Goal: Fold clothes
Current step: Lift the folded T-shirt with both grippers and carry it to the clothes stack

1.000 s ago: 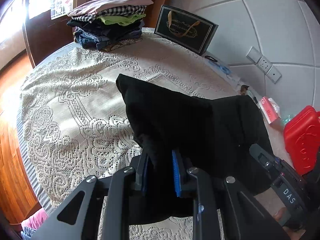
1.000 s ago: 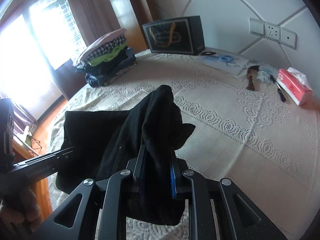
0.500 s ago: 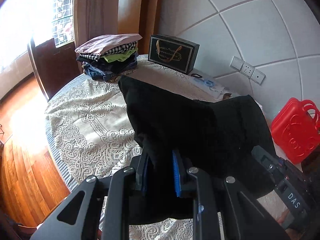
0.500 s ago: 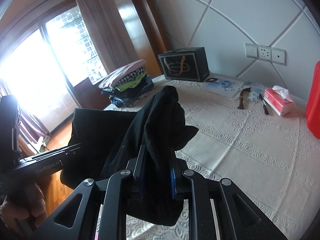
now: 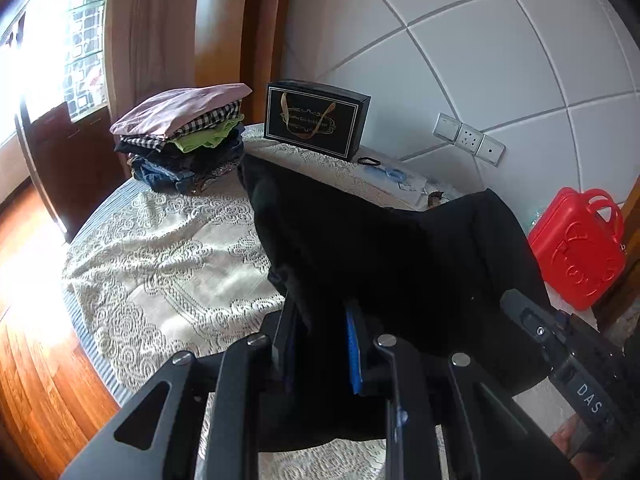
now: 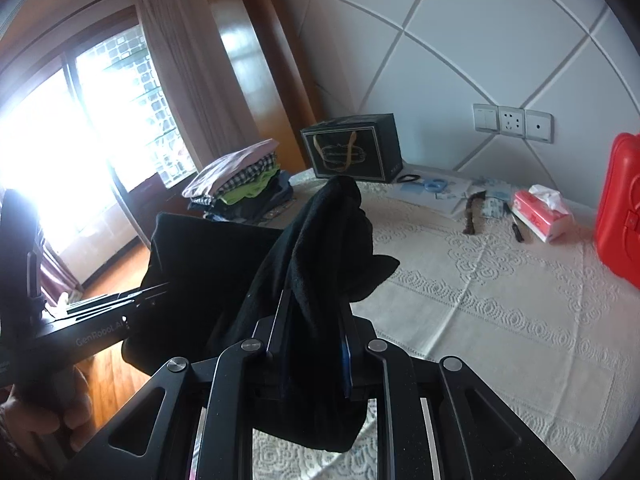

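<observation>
Black clothing [image 5: 384, 248] hangs bunched above the table [image 5: 160, 240], pinched tight in both our left gripper [image 5: 320, 344] and right gripper [image 6: 312, 344] jaws, so we have not folded it yet, while a folded stack [image 5: 184, 136] waits behind.

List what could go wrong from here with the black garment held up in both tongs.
1. The garment is bunched thickly in the right tongs; it may come down creased rather than flat.
2. The left tongs pinch only an edge, so a tug could pull it free.
3. Swung toward the wall, the cloth could sweep the tissue box or pen.
</observation>
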A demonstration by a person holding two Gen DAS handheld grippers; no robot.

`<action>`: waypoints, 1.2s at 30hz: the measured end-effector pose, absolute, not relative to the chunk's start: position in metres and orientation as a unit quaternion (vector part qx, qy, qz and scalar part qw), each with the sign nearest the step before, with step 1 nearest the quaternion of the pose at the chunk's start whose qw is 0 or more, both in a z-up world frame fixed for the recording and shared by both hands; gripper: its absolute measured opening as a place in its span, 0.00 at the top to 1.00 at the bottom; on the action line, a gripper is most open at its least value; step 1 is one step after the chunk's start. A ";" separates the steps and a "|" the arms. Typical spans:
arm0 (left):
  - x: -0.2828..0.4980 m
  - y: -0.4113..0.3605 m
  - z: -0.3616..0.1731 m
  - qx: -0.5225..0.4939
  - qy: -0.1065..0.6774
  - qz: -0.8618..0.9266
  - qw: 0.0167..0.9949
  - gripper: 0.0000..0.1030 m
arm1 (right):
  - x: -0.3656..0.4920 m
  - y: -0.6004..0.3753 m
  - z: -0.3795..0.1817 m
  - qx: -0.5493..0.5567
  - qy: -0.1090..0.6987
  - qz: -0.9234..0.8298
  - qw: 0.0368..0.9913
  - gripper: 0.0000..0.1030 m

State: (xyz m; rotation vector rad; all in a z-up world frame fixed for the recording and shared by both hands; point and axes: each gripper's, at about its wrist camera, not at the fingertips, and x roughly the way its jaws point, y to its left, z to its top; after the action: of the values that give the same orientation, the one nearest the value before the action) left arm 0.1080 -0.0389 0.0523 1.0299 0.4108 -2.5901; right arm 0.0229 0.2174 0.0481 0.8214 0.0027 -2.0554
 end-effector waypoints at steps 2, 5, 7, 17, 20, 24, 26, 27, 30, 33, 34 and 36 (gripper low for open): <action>0.100 -0.067 0.051 0.364 0.141 -0.909 0.147 0.81 | 0.023 0.194 0.048 0.332 -0.004 -0.838 0.433 0.82; 0.092 -0.105 0.053 0.370 0.127 -0.911 0.133 0.81 | 0.026 0.153 0.048 0.338 0.000 -0.844 0.416 0.82; 0.088 -0.129 0.055 0.373 0.123 -0.910 0.129 0.81 | 0.028 0.128 0.047 0.345 -0.005 -0.844 0.411 0.82; 0.104 -0.194 0.055 0.371 0.138 -0.902 0.172 0.81 | 0.035 0.037 0.045 0.354 0.011 -0.825 0.441 0.82; 0.113 -0.208 0.055 0.368 0.147 -0.896 0.198 0.81 | 0.037 0.018 0.045 0.343 0.011 -0.814 0.468 0.82; 0.120 -0.230 0.056 0.370 0.160 -0.890 0.211 0.81 | 0.045 -0.011 0.044 0.349 0.028 -0.800 0.488 0.82; 0.122 -0.246 0.055 0.369 0.166 -0.891 0.207 0.81 | 0.050 -0.025 0.044 0.350 0.038 -0.798 0.489 0.82; 0.123 -0.255 0.055 0.368 0.168 -0.891 0.205 0.81 | 0.053 -0.033 0.045 0.348 0.041 -0.799 0.489 0.82; 0.126 -0.285 0.055 0.363 0.165 -0.898 0.187 0.81 | 0.064 -0.056 0.047 0.339 0.049 -0.806 0.482 0.82; 0.128 -0.323 0.061 0.353 0.141 -0.911 0.158 0.81 | 0.076 -0.084 0.047 0.330 0.045 -0.818 0.469 0.82; 0.128 -0.337 0.063 0.347 0.133 -0.917 0.146 0.81 | 0.080 -0.096 0.046 0.326 0.041 -0.824 0.462 0.82; 0.127 -0.365 0.070 0.336 0.124 -0.926 0.122 0.81 | 0.091 -0.117 0.045 0.313 0.029 -0.839 0.444 0.82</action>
State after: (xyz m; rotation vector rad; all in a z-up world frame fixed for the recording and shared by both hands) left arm 0.1273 -0.3651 0.0702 0.9818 0.3616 -2.7017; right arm 0.0911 -0.1170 0.0449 0.7751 0.0707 -2.0806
